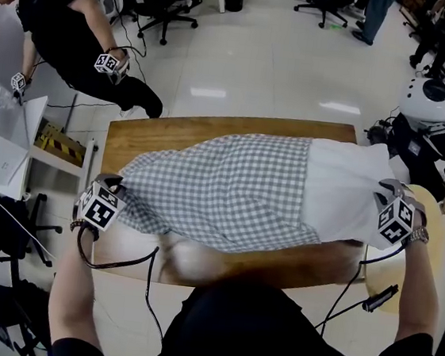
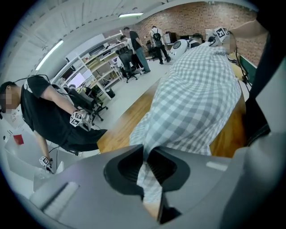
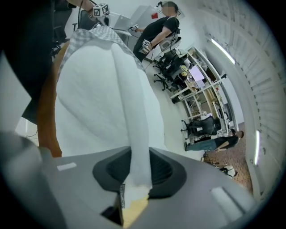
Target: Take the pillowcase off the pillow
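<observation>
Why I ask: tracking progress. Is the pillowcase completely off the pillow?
No, the checked pillowcase covers most of the white pillow, leaving only one end bare.

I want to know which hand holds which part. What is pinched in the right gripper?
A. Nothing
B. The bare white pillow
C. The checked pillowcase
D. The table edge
B: in the right gripper view, the right gripper is closed on a fold of the white pillow, while the left gripper pinches the checked pillowcase.
</observation>
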Tool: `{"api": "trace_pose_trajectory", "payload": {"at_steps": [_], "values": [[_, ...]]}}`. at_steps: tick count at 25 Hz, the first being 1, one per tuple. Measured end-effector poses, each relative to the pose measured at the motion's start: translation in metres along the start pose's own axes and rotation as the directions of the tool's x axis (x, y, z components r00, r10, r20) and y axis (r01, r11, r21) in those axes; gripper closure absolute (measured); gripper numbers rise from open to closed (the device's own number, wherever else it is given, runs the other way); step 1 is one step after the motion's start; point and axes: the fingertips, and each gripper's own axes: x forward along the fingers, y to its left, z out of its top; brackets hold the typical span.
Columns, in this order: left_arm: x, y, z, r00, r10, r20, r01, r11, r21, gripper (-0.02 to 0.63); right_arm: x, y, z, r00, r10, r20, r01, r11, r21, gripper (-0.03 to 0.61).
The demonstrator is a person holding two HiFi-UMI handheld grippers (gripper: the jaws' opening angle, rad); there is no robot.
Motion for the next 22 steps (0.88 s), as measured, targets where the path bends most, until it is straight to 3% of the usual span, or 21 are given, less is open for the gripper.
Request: {"api": "trace_pose_trajectory", "payload": {"at_steps": [3, 6, 13, 22], "values": [[0.005, -0.011, 0.007, 0.999, -0.032, 0.010, 0.032, 0.999, 0.033, 0.458, -0.001, 0.010, 0.005, 0.999, 0.045, 0.004, -0.045, 0.999, -0.022, 0.416], [0.007, -0.018, 0.015, 0.998, -0.051, 0.024, 0.049, 0.996, 0.068, 0.392, -0.010, 0.013, 0.010, 0.996, 0.094, -0.004, -0.094, 0.995, -0.041, 0.362], [-0.006, -0.031, 0.045, 0.993, -0.093, 0.075, 0.082, 0.987, 0.141, 0.338, -0.053, 0.009, 0.056, 0.983, 0.167, 0.073, -0.162, 0.985, -0.066, 0.299], [-0.017, -0.069, 0.092, 0.971, -0.202, 0.129, 0.163, 0.951, 0.263, 0.267, -0.075, 0.042, 0.140, 0.930, 0.305, 0.204, -0.277, 0.948, -0.158, 0.196]]}}
